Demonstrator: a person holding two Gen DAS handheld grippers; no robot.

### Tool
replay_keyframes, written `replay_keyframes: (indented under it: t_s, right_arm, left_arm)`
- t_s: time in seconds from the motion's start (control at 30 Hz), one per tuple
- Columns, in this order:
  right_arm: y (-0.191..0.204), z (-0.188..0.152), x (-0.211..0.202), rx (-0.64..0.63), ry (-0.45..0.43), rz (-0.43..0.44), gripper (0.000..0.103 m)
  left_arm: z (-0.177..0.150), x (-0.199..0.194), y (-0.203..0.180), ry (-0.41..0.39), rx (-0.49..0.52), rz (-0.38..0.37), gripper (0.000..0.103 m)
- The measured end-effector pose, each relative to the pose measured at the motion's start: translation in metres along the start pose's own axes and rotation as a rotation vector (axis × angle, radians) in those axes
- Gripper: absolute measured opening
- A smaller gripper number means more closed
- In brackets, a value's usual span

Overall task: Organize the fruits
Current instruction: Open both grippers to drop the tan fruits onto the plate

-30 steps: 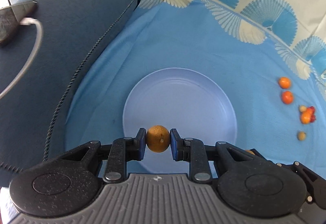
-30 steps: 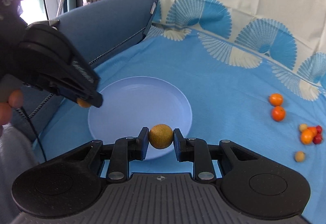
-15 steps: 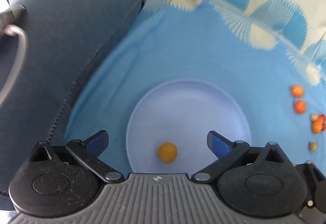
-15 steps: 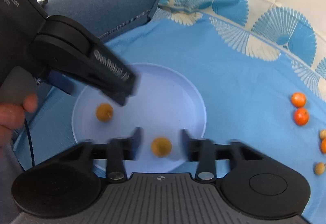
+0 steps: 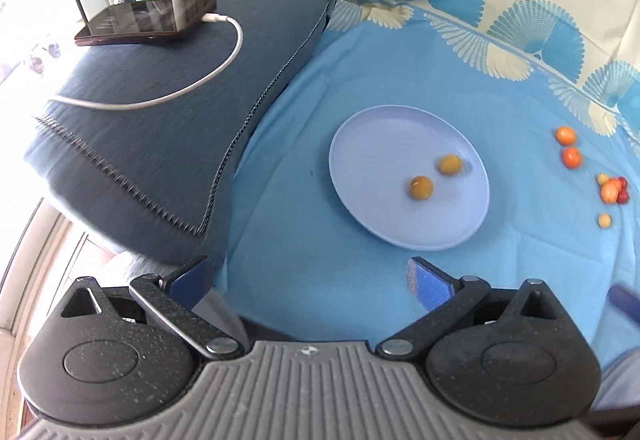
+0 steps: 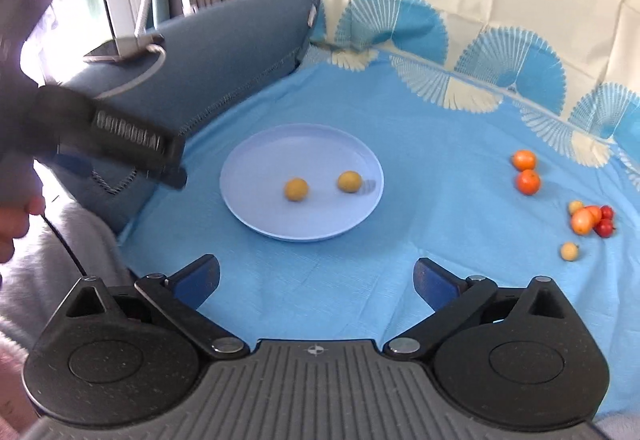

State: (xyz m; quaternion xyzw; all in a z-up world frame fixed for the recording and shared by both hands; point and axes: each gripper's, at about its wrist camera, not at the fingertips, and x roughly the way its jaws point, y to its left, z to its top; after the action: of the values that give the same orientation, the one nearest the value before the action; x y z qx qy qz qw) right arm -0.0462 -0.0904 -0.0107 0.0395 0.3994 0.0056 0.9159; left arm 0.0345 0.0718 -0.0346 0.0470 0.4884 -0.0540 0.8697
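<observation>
Fruits (image 5: 421, 188) once gripped now lie on plate (image 5: 360, 144), both grippers empty.

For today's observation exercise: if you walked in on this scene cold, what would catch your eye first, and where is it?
First, the round pale-blue plastic plate in the middle of the bright blue cloth, with two small yellow-brown round fruits lying apart on it. Next, the loose cluster of small orange, red and yellow fruits on the cloth at the right. Up on the left, a dark smartphone with a white cable rests on a dark blue cushion.
</observation>
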Motion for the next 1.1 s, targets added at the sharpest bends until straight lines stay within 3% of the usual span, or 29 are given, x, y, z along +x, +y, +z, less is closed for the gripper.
replay_keyframes:
  t_s: [0.2,0.57,1.1]
  right_arm:
    - [0.000,-0.004,-0.041,0.008,-0.107,-0.023,0.102]
    - [-0.004,-0.015,-0.076,0.021,-0.182,-0.030,0.102]
    - [-0.002,-0.018,-0.078,0.026,-0.186,-0.034,0.102]
  left_arm:
    - [-0.021,-0.028,-0.008,-0.043,0.024,-0.024,0.103]
    - [-0.036,-0.060,-0.018,-0.107,0.057,-0.037,0.103]
    - [-0.038,-0.061,-0.018,-0.113,0.062,-0.040,0.103]
